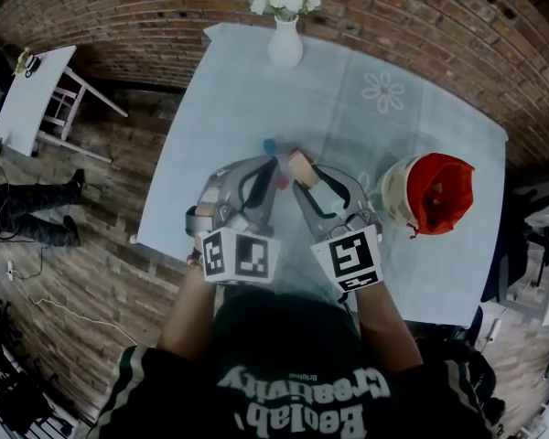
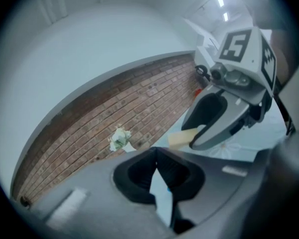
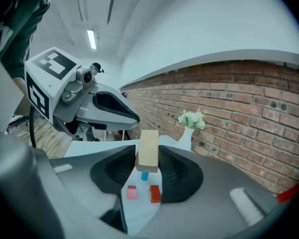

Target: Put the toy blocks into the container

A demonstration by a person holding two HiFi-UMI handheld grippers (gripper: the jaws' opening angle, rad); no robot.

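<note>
My right gripper (image 1: 301,166) is shut on a tan wooden block (image 1: 302,165) and holds it above the table; in the right gripper view the same block (image 3: 148,149) stands clamped between the jaws. On the cloth below lie a blue block (image 3: 144,176), a pink block (image 3: 132,192) and a red block (image 3: 155,193). The blue block (image 1: 270,145) also shows in the head view. My left gripper (image 1: 271,165) hovers beside the right one, with its fingertips (image 2: 156,152) together and nothing between them. The red-and-white container (image 1: 392,190) stands to the right of both grippers.
A light blue cloth (image 1: 256,90) covers the table. A white vase with flowers (image 1: 285,26) stands at the far edge. A brick wall runs behind the table. A white table and chair (image 1: 37,90) stand at the left on the wooden floor.
</note>
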